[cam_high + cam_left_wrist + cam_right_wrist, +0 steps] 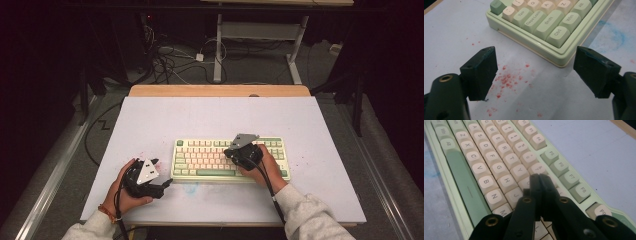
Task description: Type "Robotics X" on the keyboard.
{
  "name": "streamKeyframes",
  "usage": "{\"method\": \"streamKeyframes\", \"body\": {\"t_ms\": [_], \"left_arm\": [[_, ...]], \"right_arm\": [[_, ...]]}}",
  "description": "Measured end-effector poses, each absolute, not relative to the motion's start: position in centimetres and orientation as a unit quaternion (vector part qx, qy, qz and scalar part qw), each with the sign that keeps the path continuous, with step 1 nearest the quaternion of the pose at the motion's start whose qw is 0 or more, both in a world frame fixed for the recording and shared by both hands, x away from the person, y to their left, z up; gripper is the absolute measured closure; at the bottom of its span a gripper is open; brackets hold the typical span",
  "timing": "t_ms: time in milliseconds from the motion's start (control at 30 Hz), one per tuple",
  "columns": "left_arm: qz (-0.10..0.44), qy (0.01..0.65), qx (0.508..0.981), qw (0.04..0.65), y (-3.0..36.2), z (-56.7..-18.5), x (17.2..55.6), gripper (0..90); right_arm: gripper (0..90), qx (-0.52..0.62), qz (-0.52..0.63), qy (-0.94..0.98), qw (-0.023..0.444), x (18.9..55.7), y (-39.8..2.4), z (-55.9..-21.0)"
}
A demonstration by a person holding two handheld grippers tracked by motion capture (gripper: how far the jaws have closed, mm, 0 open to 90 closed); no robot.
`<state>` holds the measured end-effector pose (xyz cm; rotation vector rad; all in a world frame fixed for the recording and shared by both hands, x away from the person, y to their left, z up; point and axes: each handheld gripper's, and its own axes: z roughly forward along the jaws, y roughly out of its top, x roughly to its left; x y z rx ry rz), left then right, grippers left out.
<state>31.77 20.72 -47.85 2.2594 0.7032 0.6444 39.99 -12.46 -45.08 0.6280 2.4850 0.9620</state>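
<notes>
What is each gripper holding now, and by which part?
Nothing is held. The left gripper is open beside the keyboard. The right gripper is shut with nothing between its jaws, over the keys.

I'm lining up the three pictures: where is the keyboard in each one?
High view: keyboard at table centre, under the right gripper.
Left gripper view: its lower-left corner, upper middle.
Right gripper view: runs from upper left to bottom.
Shared landmark: the green Alt key.
</notes>
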Motion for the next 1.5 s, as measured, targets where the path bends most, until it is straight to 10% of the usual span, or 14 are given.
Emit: {"method": "streamKeyframes", "body": {"t_ms": [533,1067,1500], "left_arm": [[0.24,0.27,0.869,0.338,20.7,-48.0,32.1,18.4],[0.229,0.265,0.874,0.338,20.6,-48.1,31.9,18.3],[0.239,0.27,0.862,0.356,21.1,-47.4,31.5,26.8]], "right_arm": [[80.7,0.242,0.383,0.866,0.211,39.7,-13.8,-43.5],[31.6,0.259,0.442,0.814,0.273,38.3,-16.1,-41.5],[25.0,0.285,0.435,0.788,0.33,36.3,-20.0,-41.1]]}}
